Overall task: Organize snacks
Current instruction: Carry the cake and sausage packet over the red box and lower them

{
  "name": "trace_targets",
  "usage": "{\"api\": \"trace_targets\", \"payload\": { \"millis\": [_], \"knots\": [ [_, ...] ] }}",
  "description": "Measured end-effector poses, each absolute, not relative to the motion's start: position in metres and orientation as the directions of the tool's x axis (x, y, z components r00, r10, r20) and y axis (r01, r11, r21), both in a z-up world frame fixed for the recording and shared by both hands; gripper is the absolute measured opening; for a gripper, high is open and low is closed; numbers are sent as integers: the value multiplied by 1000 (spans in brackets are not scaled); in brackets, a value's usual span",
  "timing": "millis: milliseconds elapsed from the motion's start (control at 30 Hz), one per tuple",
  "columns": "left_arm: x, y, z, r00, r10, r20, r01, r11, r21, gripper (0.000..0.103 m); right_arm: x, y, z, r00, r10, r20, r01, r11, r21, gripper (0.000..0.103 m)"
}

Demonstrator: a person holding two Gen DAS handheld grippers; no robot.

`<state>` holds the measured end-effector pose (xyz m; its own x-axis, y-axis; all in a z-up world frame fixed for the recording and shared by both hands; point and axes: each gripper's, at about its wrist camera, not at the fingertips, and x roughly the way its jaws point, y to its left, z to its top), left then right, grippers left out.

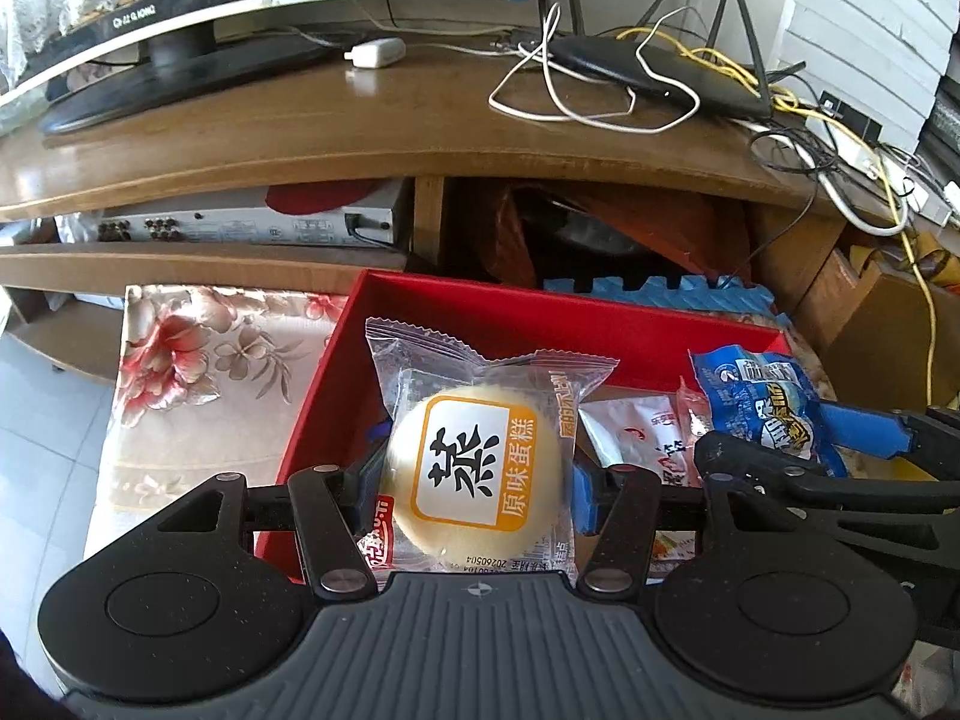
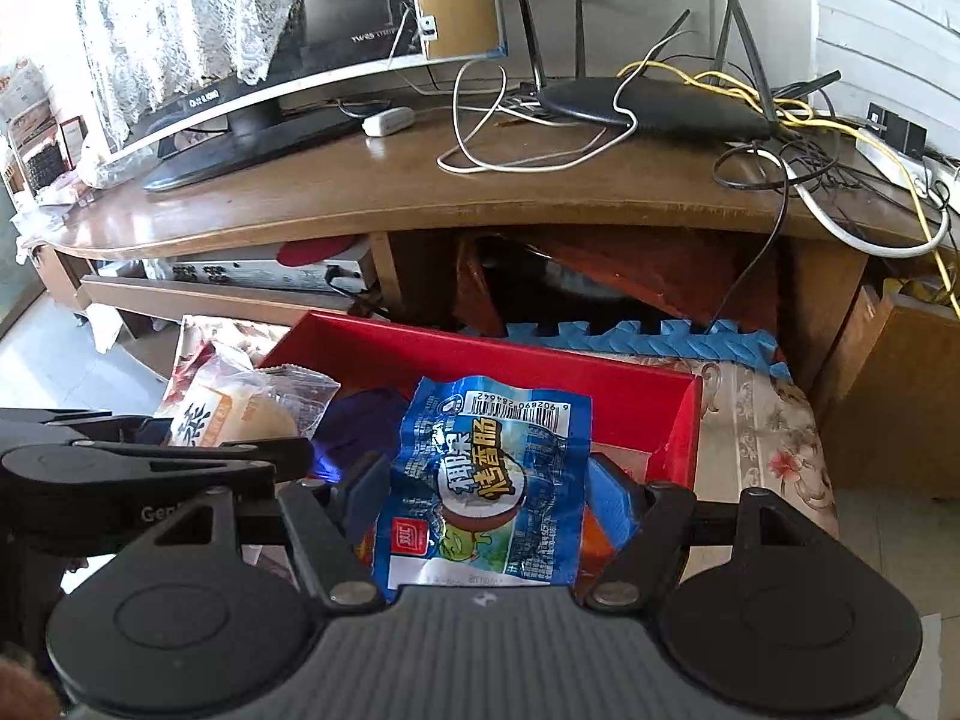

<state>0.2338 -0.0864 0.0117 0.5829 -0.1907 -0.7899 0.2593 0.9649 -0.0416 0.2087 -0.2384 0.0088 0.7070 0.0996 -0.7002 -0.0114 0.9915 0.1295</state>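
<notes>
Red cardboard forms the shallow open box (image 1: 432,306) that fills the middle of the left wrist view, resting on a floral cushion (image 1: 198,360) in front of a brown wooden TV stand (image 1: 360,120). Above the box, the left gripper (image 1: 474,480) has its blue pads pressed on both sides of a round yellow steamed cake in a clear plastic wrapper (image 1: 480,474), so the jaws stand partly apart, clamped on that cake. On the box floor to the right lies a white sachet with red print (image 1: 636,432). Further right, the right gripper (image 1: 840,450) reaches in holding a blue printed snack packet (image 1: 762,402) over the box's right part. A black router with antennas (image 1: 648,72) sits on the stand among white and yellow cables.

In the right wrist view, the same red box (image 2: 480,348) lies below the gripper, its far wall near a blue foam mat edge (image 2: 648,339). The right gripper (image 2: 480,498) has its blue pads closed against the sides of the blue snack packet (image 2: 486,480), jaws about half apart, with the packet standing upright between them above the box interior. To the left, the left gripper (image 2: 240,450) holds the wrapped cake (image 2: 252,414) over the box's left side. Whether either snack touches the box floor cannot be told.
</notes>
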Motion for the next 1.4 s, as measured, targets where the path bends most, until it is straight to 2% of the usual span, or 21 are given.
{"api": "trace_targets", "payload": {
  "millis": [1133,1400],
  "knots": [
    [250,-95,-22,543,-127,-830,255,967,18,64,238,-241,-33,639,59,-767,-2,997,75,62],
    [248,-93,-19,561,-115,-819,254,966,38,72,237,-241,-31,641,50,-766,2,998,67,64]
  ]
}}
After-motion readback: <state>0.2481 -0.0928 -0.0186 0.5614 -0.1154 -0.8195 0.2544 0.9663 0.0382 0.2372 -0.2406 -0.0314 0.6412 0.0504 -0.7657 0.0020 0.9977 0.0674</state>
